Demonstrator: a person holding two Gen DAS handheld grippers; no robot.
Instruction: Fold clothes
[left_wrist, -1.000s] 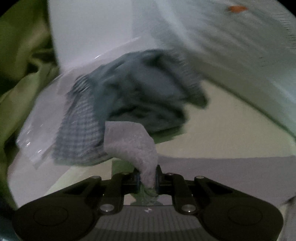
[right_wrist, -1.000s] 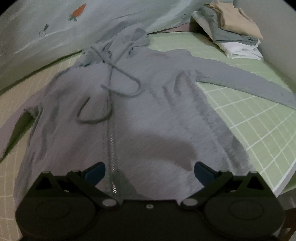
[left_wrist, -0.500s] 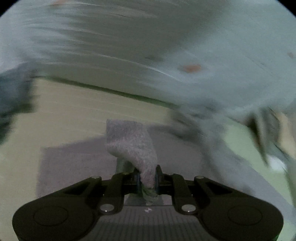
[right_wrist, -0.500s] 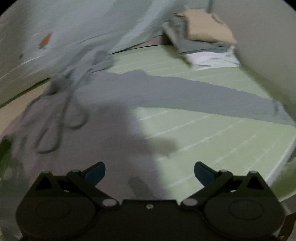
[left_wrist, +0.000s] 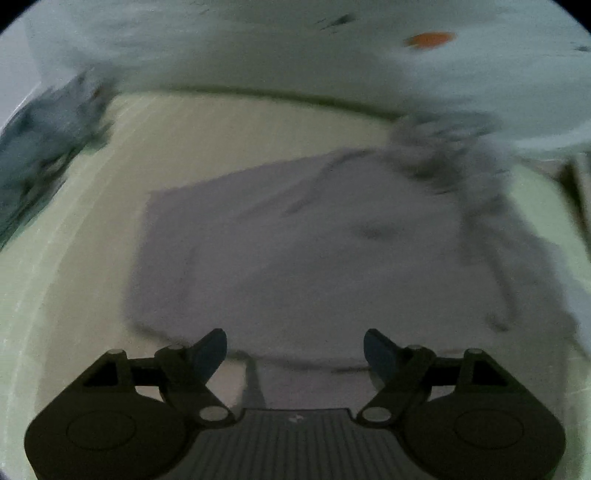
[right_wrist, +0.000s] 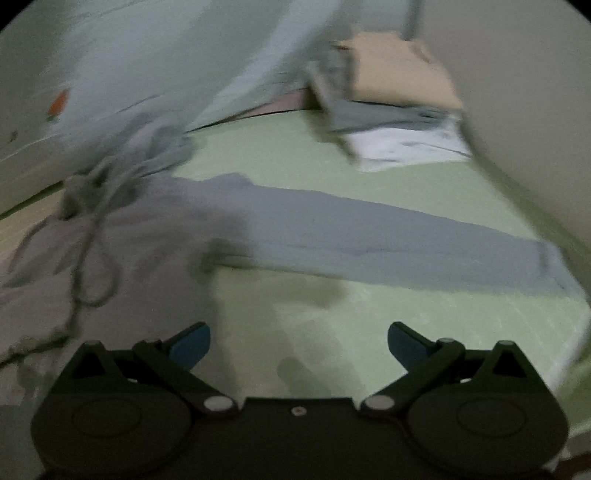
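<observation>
A grey zip hoodie (left_wrist: 314, 251) lies flat on the green checked bed sheet (left_wrist: 74, 295), its left sleeve folded over the body. My left gripper (left_wrist: 295, 349) is open and empty just above the hoodie's near edge. In the right wrist view the hoodie's body (right_wrist: 122, 258) lies at the left with its drawstring looped on it, and its right sleeve (right_wrist: 388, 243) stretches flat to the right. My right gripper (right_wrist: 299, 341) is open and empty over bare sheet (right_wrist: 424, 332), in front of that sleeve.
A stack of folded clothes (right_wrist: 399, 110), beige on grey on white, sits at the far right corner of the bed by the wall. A dark checked garment (left_wrist: 40, 147) lies at the far left. A pale carrot-print bedcover (left_wrist: 332, 55) lies along the back.
My left gripper let go of the grey sleeve cuff and opened; the sleeve now lies folded on the hoodie. My right gripper swung right, from over the hoodie's body toward the outstretched sleeve.
</observation>
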